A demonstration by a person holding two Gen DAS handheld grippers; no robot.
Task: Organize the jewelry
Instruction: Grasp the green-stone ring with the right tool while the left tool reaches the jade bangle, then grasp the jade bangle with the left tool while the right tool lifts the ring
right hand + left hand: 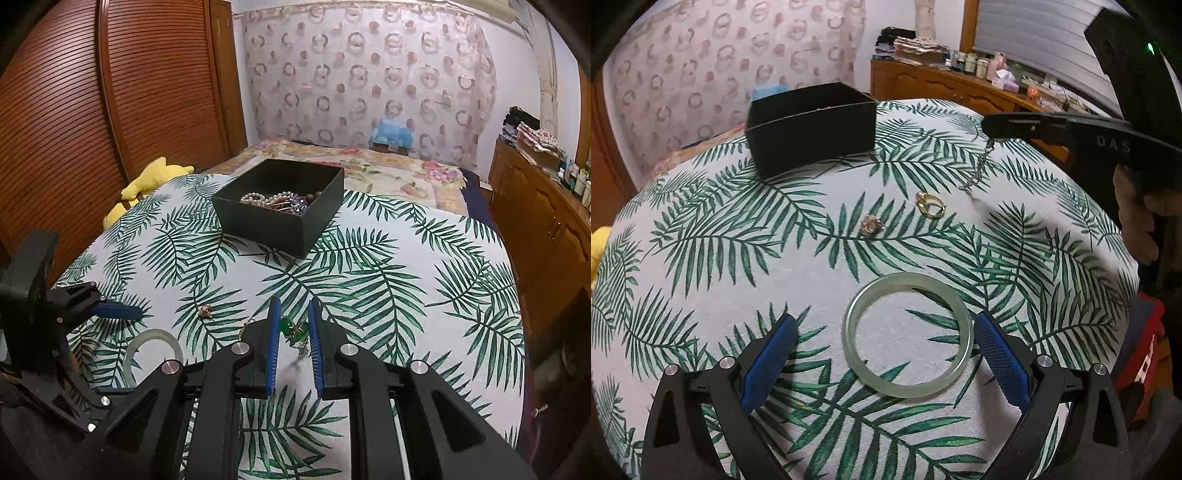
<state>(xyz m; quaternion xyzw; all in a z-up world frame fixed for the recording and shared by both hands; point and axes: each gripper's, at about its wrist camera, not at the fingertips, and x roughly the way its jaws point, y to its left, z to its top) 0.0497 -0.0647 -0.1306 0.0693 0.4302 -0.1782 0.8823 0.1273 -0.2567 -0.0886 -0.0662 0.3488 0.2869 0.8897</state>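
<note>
Already the black box (280, 206) holds pearls and beads. Right tool (291, 339) is clenched on a green-stone chain (293, 332) lifted off the surface (701, 258); left tool (882, 332), released, straddles the jade bangle (907, 334). Two rings (929, 205) remain loose.

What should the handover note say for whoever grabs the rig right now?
Right gripper: shut on the green-stone chain piece, lifted off the cloth, chain dangling.
Left gripper: open, jaws either side of the jade bangle, not gripping.
Black box: at the table's far side, already holds pearls and beads.
Still on the tablecloth: bangle, gold ring, small pinkish ring.
Left: drop chain piece in box, then bangle and both rings.
</note>
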